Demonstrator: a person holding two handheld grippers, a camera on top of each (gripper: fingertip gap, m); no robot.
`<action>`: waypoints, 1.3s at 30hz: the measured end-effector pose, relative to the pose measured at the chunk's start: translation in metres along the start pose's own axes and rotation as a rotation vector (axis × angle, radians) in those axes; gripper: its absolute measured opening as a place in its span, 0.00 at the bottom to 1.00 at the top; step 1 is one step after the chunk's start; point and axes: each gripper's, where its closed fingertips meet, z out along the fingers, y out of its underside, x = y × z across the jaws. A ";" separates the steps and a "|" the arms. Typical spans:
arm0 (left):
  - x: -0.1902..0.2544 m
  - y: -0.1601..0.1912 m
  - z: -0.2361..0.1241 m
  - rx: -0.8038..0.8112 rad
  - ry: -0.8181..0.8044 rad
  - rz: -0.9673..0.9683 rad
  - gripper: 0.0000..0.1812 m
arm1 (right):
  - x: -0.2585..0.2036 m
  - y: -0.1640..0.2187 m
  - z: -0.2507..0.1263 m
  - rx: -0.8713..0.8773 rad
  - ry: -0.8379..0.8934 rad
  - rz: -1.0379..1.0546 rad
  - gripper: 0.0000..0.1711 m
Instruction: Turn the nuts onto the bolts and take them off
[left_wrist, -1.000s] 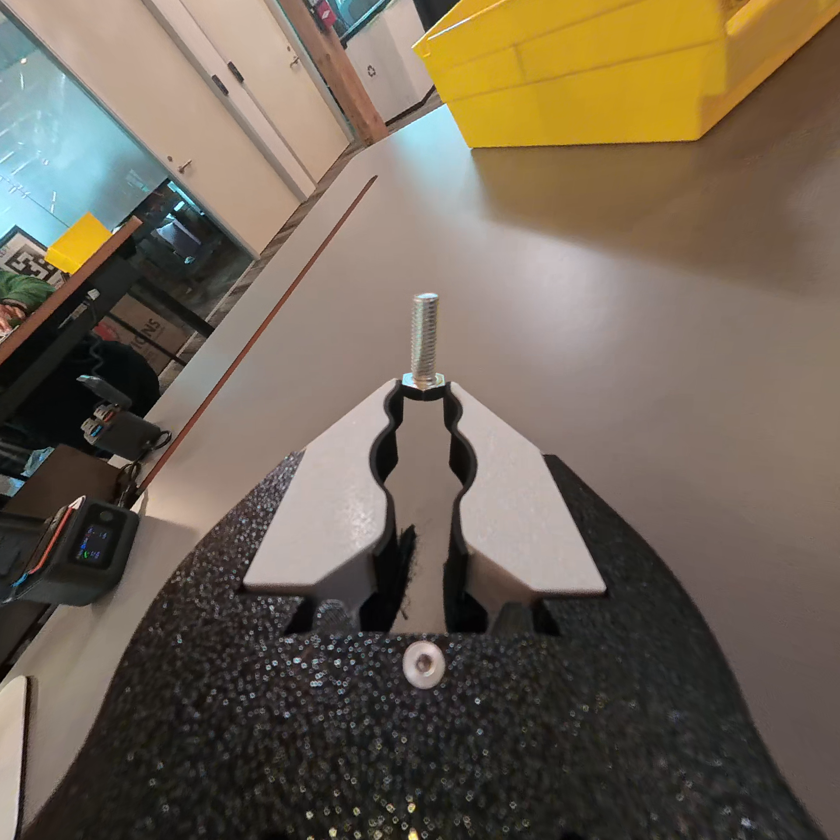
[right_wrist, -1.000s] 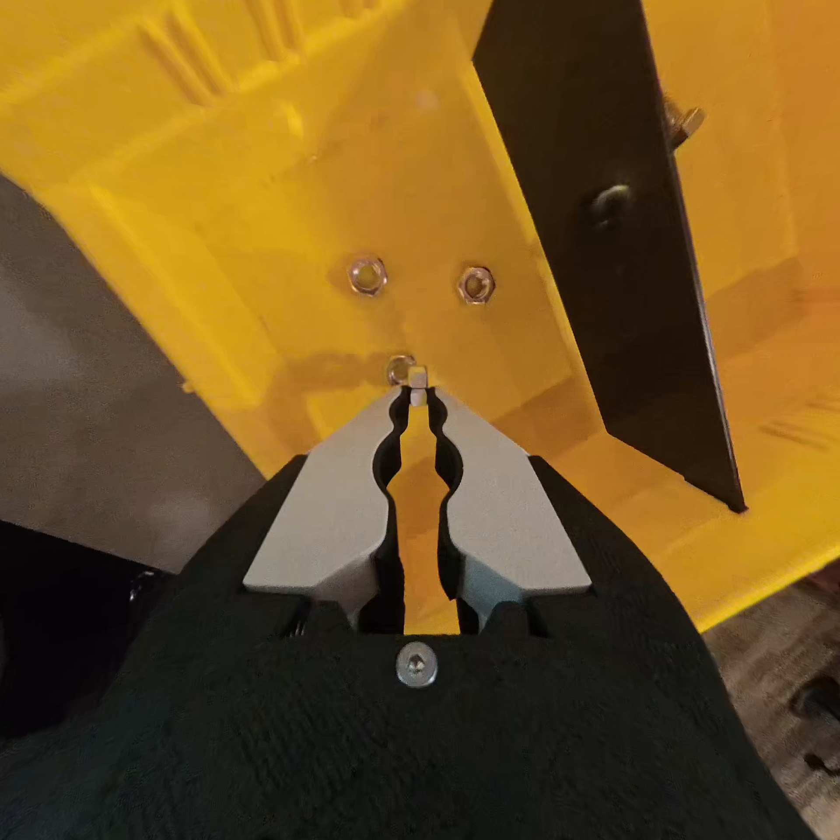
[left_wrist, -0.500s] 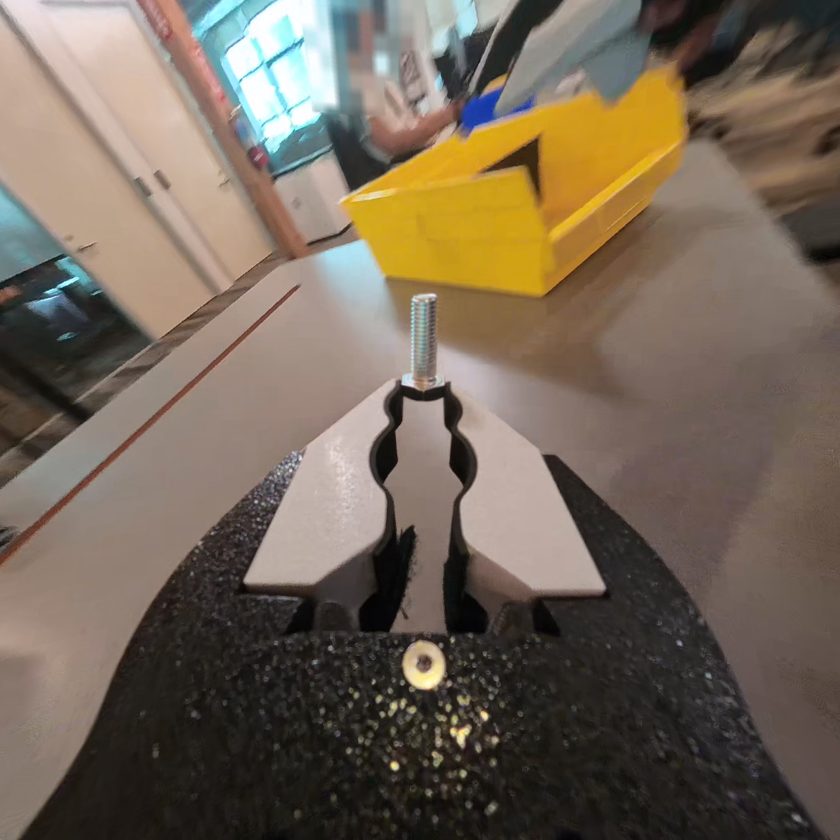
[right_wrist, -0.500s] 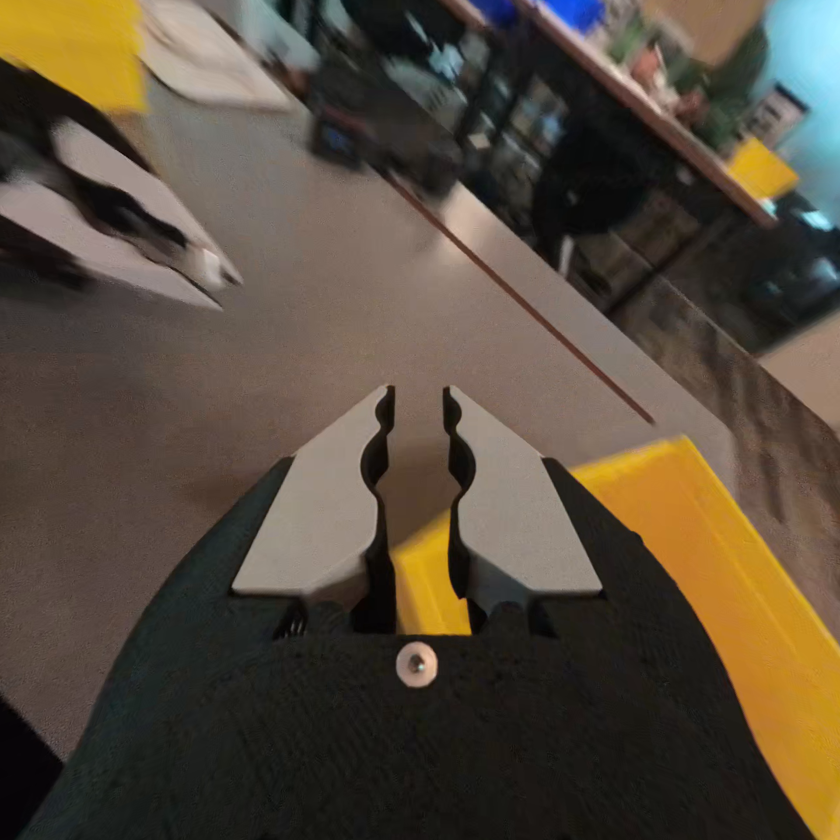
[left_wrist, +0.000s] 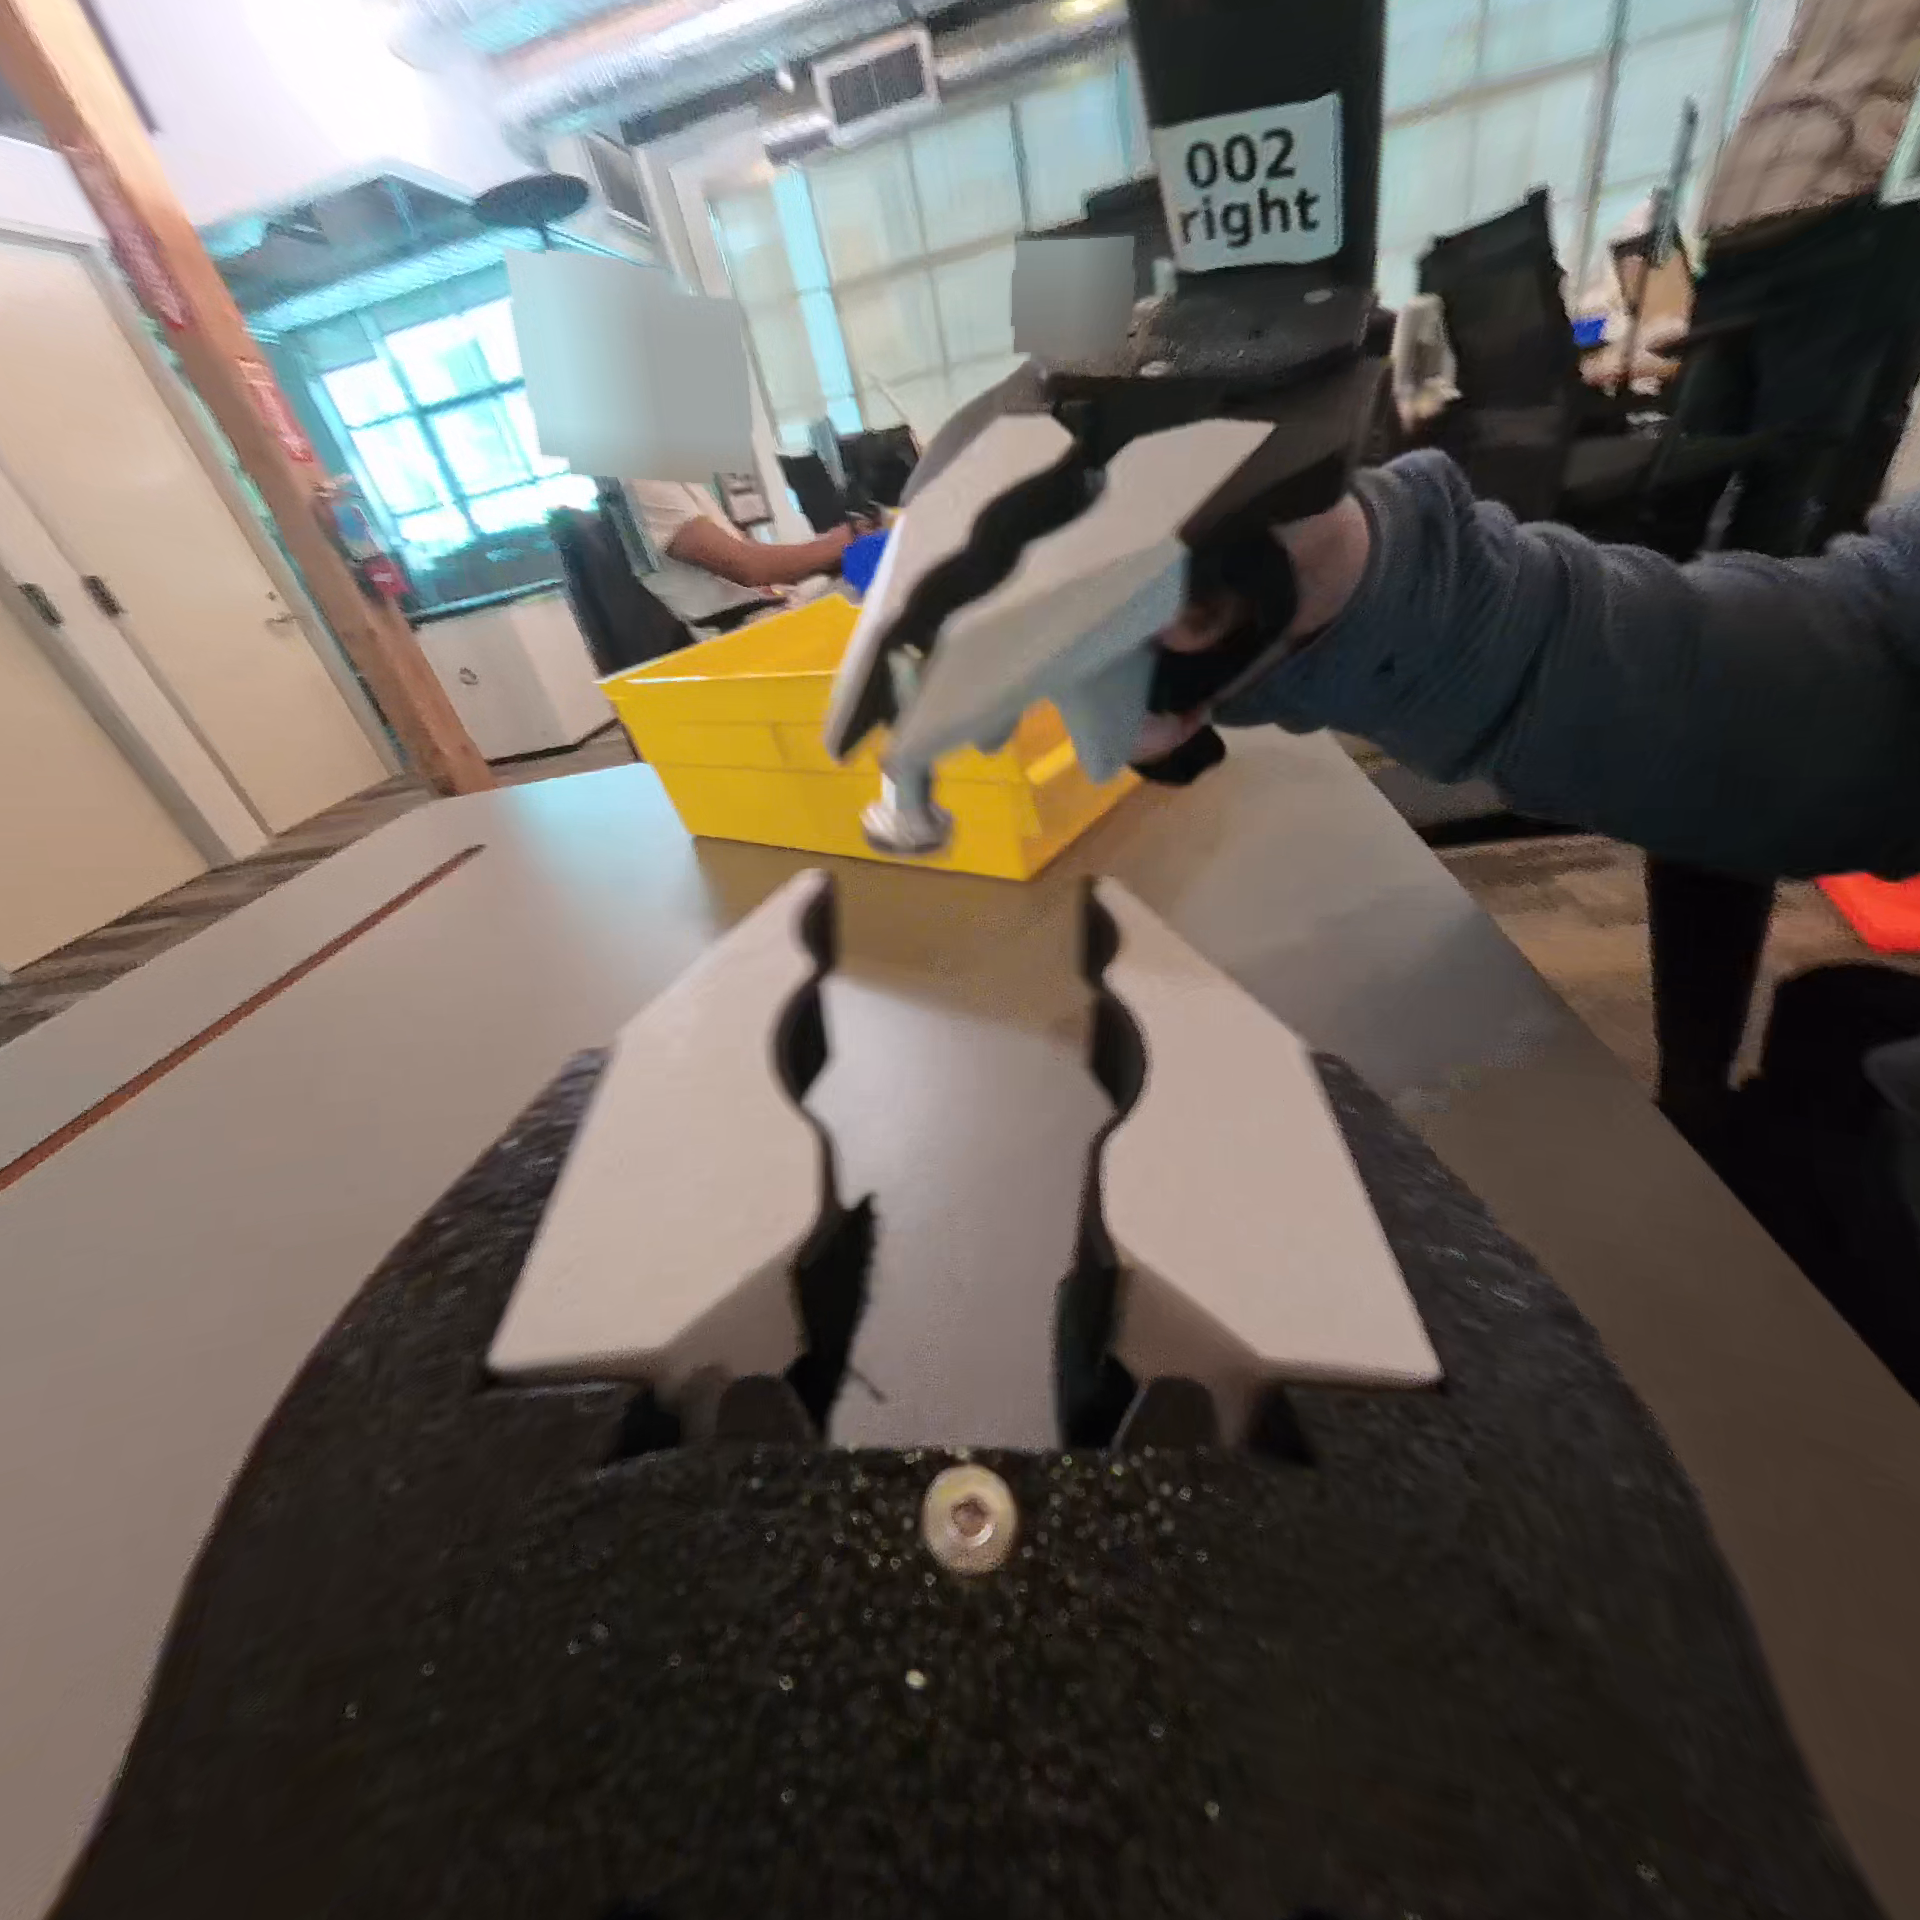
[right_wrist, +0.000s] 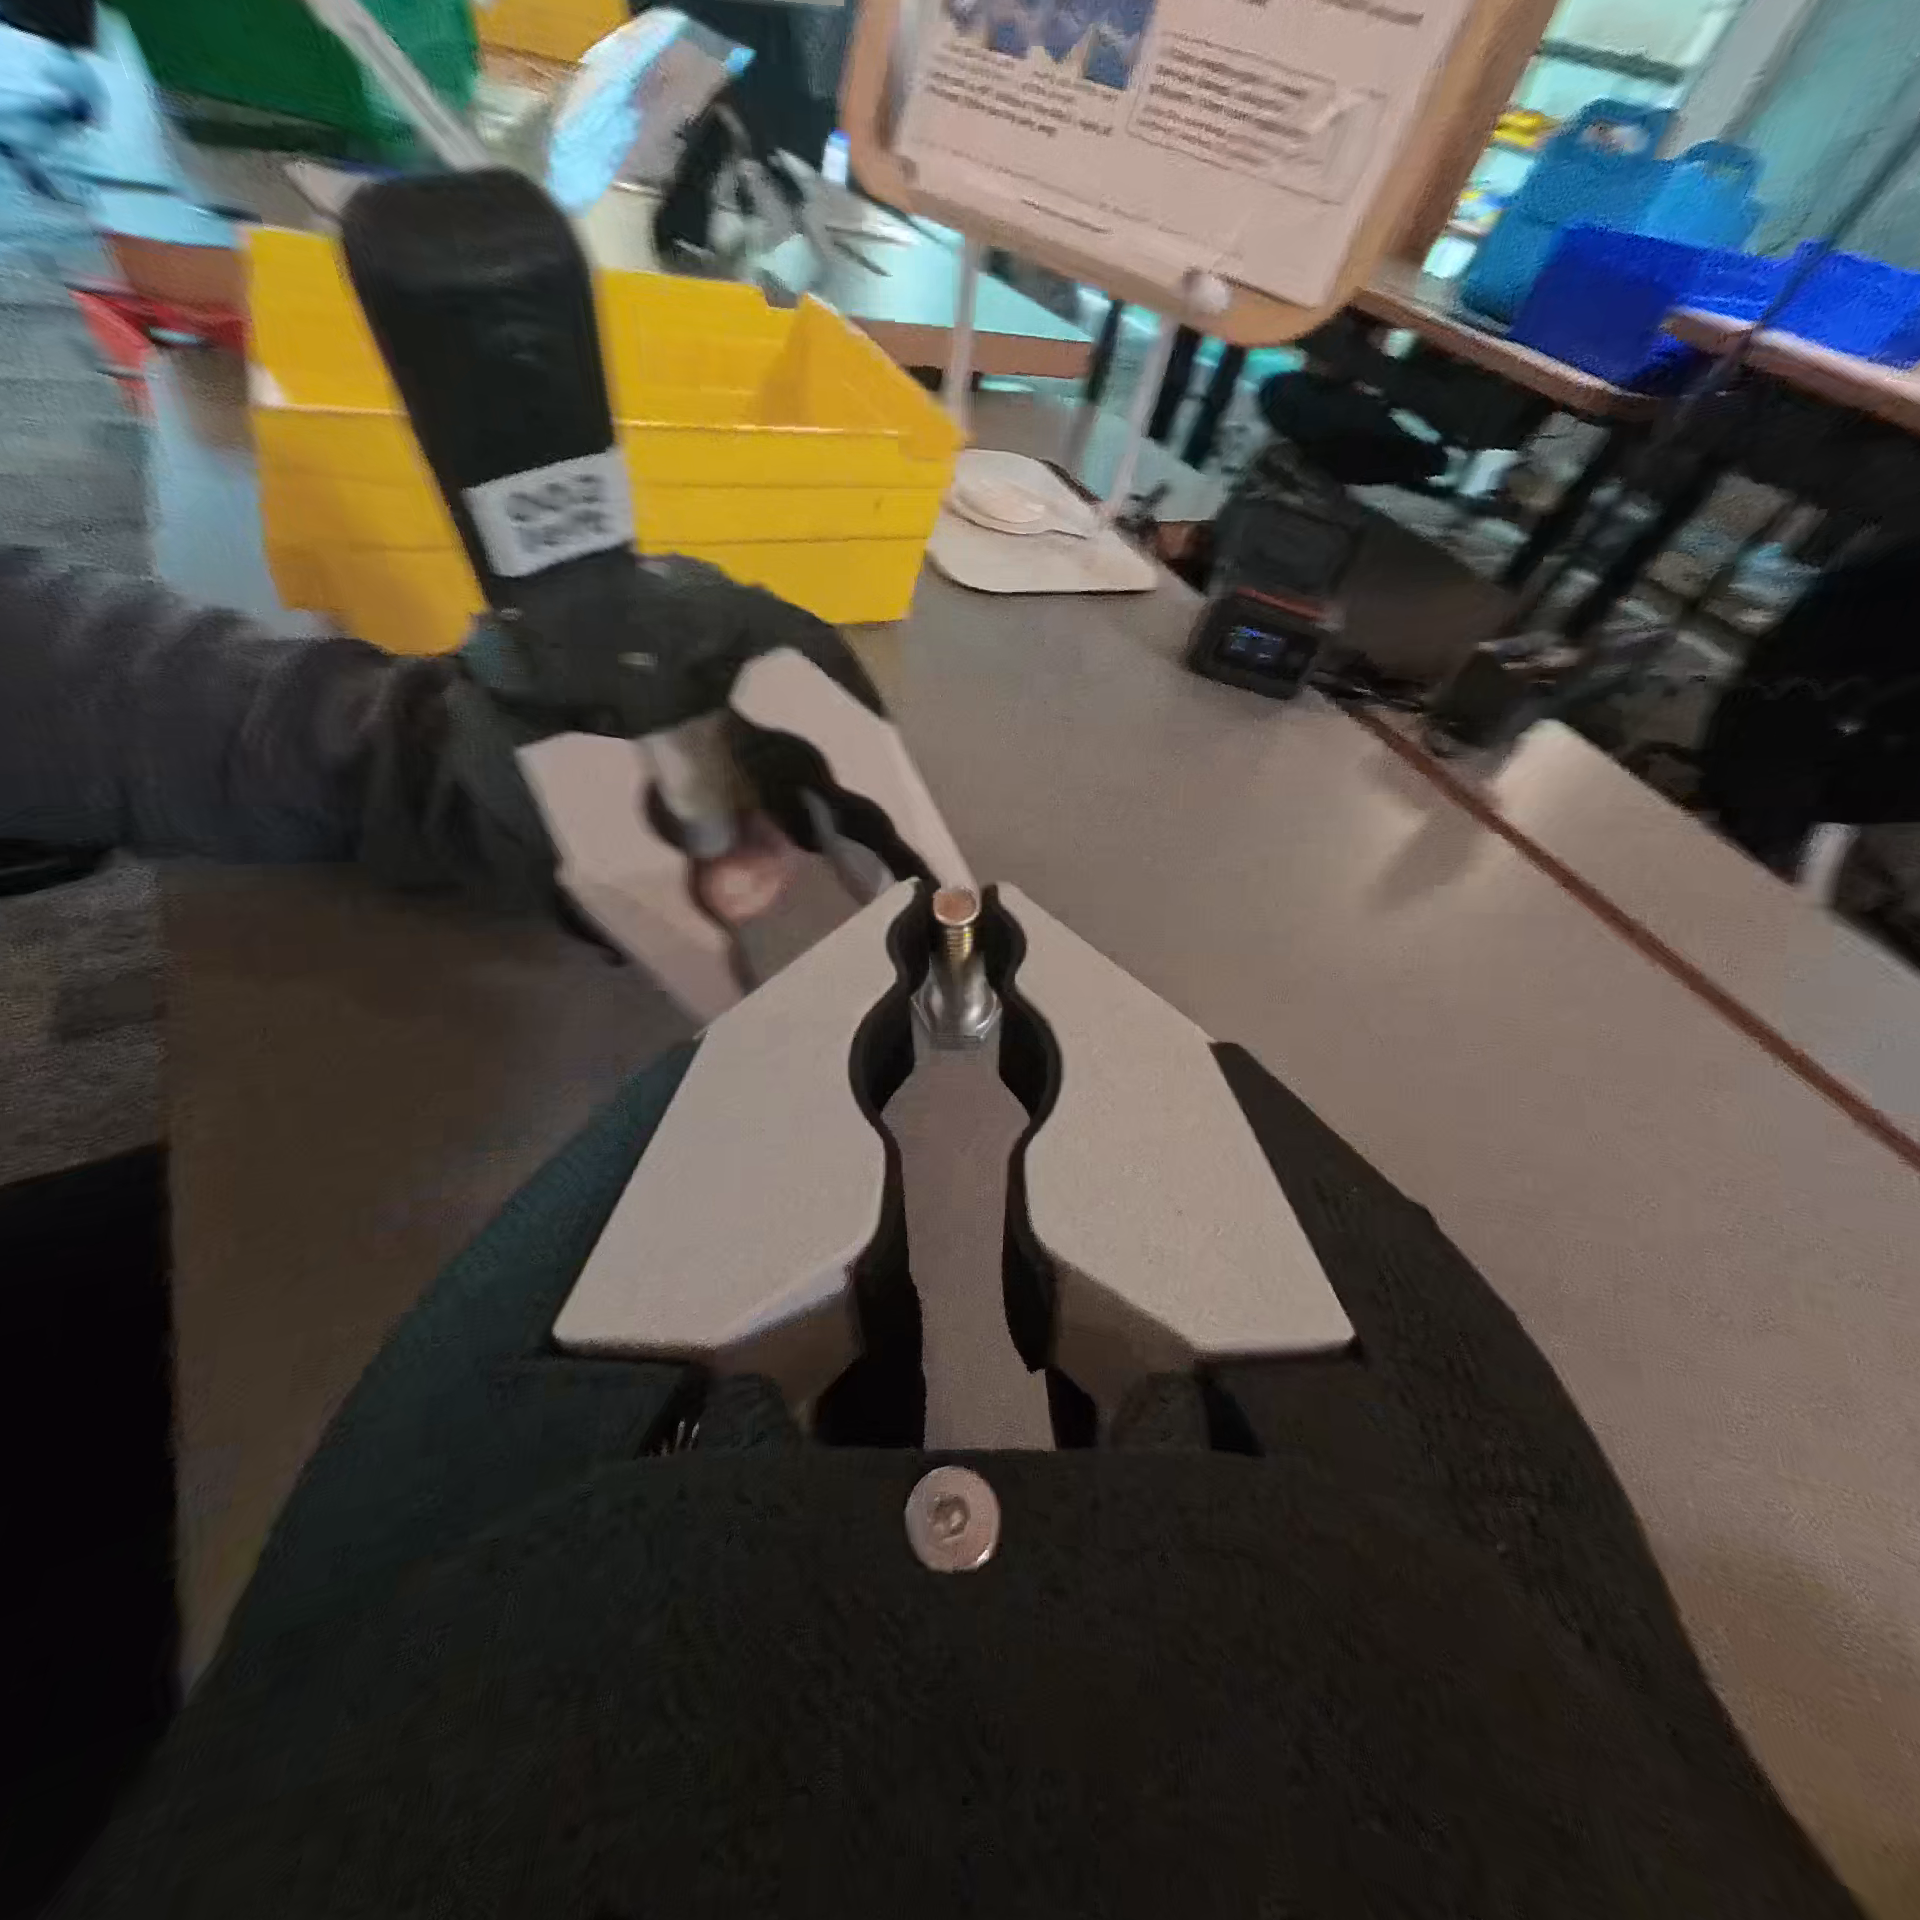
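grey table (left_wrist: 1299, 935) fills the lower half of both views. left gripper (left_wrist: 961, 914) sits centre frame in its own view, jaws spread wide with nothing between them. right gripper (left_wrist: 883, 717) hangs in the upper middle of the left view, jaws clenched on a bolt (left_wrist: 906, 816), head end nearest the left gripper's camera. in the right view the bolt (right_wrist: 951, 971) sits between the fingertips, centre frame. yellow bin (left_wrist: 769, 727) rests on the table behind, mid-frame.
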 end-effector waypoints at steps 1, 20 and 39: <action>-0.006 0.000 0.000 -0.007 -0.038 -0.006 0.38 | 0.028 -0.001 -0.010 -0.025 0.111 -0.031 0.05; -0.033 0.020 -0.002 -0.123 -0.217 0.153 0.11 | 0.308 0.113 -0.166 -0.436 0.845 0.449 0.14; -0.059 -0.033 -0.091 -0.263 -0.688 0.377 0.17 | 0.214 0.059 -0.249 -0.258 0.967 0.000 0.33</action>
